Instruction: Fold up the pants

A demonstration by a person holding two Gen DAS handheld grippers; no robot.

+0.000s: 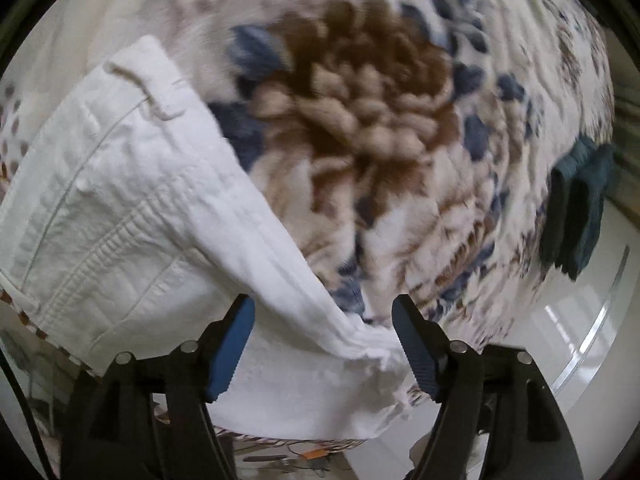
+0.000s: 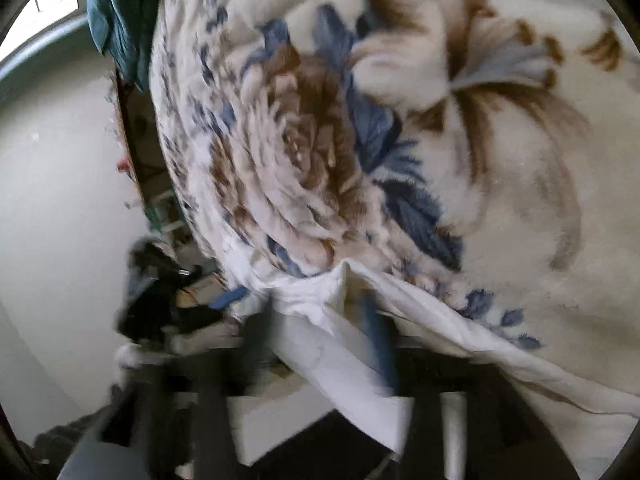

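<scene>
Spread across both wrist views was a plush white blanket (image 1: 360, 128) printed with large brown flowers and blue leaves, its edge dropping toward a pale glossy floor (image 1: 580, 320). On it lay the white cotton pants (image 1: 132, 200), folded over, with a ribbed seam and stitching running along the cloth; they occupied the left part of the left wrist view, and a narrower end of them trailed down toward the camera. The left gripper (image 1: 324, 344) stood with its blue-padded fingers (image 1: 232, 348) wide apart, the pants' trailing end lying between them, with the left pad against the cloth and the right pad at its bunched edge; it was not closed on the fabric. A dark teal folded cloth (image 1: 576, 216) hung at the blanket's far edge, well apart from the pants.

From the right wrist, the picture was smeared by motion. The right gripper (image 2: 320, 344) showed as blurred dark and blue shapes with white pants fabric (image 2: 344, 360) running between and over them; whether it was clamped on the cloth could not be told. The teal cloth (image 2: 120, 12) sat at the upper left there.
</scene>
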